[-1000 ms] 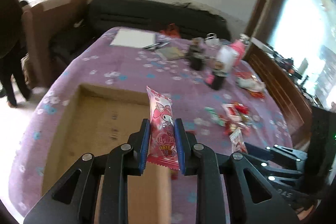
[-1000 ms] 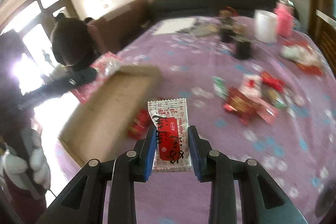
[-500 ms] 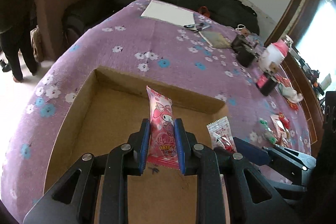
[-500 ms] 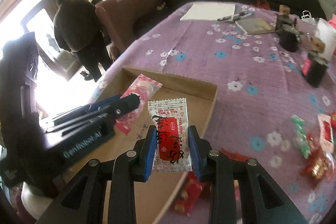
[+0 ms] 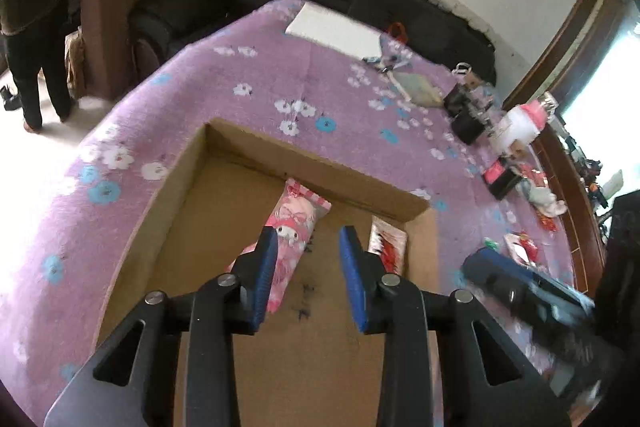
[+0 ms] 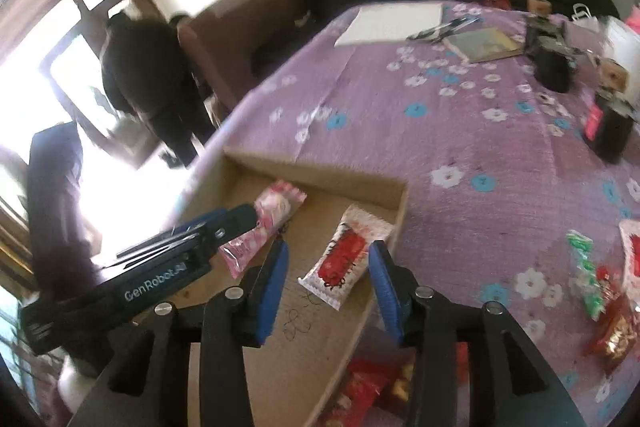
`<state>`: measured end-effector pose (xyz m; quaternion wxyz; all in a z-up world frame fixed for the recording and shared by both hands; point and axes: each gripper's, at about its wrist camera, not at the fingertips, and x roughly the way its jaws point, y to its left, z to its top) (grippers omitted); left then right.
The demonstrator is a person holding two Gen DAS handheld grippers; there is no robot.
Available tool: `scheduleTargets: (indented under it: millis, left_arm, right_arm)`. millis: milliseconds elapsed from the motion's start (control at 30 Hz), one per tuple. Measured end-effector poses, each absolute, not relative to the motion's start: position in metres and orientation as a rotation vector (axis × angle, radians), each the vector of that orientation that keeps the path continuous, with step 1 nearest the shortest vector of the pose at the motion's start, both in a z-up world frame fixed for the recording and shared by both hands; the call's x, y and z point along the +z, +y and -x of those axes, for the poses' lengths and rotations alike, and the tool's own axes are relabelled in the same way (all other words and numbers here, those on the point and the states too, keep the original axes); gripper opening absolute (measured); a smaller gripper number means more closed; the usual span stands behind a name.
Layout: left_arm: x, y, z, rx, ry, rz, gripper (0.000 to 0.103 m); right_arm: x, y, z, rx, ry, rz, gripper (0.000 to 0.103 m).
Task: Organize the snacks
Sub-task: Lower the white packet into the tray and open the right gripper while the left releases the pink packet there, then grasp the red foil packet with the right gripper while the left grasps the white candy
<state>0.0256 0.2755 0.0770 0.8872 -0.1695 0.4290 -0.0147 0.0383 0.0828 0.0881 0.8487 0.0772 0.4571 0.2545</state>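
A shallow cardboard box (image 5: 312,153) (image 6: 316,179) sits on the purple flowered table. A pink cartoon snack packet (image 5: 294,227) (image 6: 266,223) lies on the box floor. A red-and-white snack packet (image 5: 388,245) (image 6: 346,257) lies beside it near the box's right wall. My left gripper (image 5: 307,261) is open and empty, just above the pink packet. My right gripper (image 6: 328,281) is open and empty, just above the red-and-white packet. Each gripper shows in the other's view, the right one (image 5: 520,291) and the left one (image 6: 216,227).
Several loose snacks (image 6: 600,279) (image 5: 520,247) lie on the table right of the box, and red packets (image 6: 372,387) beside its near wall. Black cups (image 6: 552,67), a book (image 6: 484,43), paper (image 5: 332,27) and a pink-capped bottle (image 5: 520,123) stand farther back. A person (image 6: 152,75) stands left.
Both grippers moved over the box and opened. The pink packet and the red-and-white packet left the jaws and now lie on the box floor.
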Motion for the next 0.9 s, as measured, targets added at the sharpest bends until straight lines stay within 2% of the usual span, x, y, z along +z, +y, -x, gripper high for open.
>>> scheduleTargets:
  millis: [67, 200, 567, 733, 900]
  left_arm:
    - [0.088, 0.275, -0.007, -0.039, 0.860, 0.342, 0.030]
    - [0.101, 0.268, 0.029, -0.078, 0.815, 0.341, 0.047]
    - [0.115, 0.211, 0.072, -0.159, 0.791, 0.227, 0.047]
    - [0.114, 0.177, 0.071, -0.220, 0.814, 0.198, 0.047]
    - [0.097, 0.128, 0.066, -0.287, 0.873, 0.118, 0.047]
  right_arm:
    - [0.091, 0.061, -0.035, 0.498, 0.955, -0.160, 0.043]
    - [0.078, 0.033, -0.025, 0.428, 0.992, -0.092, 0.046]
    - [0.036, 0.054, -0.011, 0.426, 1.093, -0.047, 0.045]
    - [0.040, 0.036, 0.002, 0.413, 1.073, -0.046, 0.037]
    - [0.061, -0.023, 0.018, 0.367, 1.007, -0.140, 0.037]
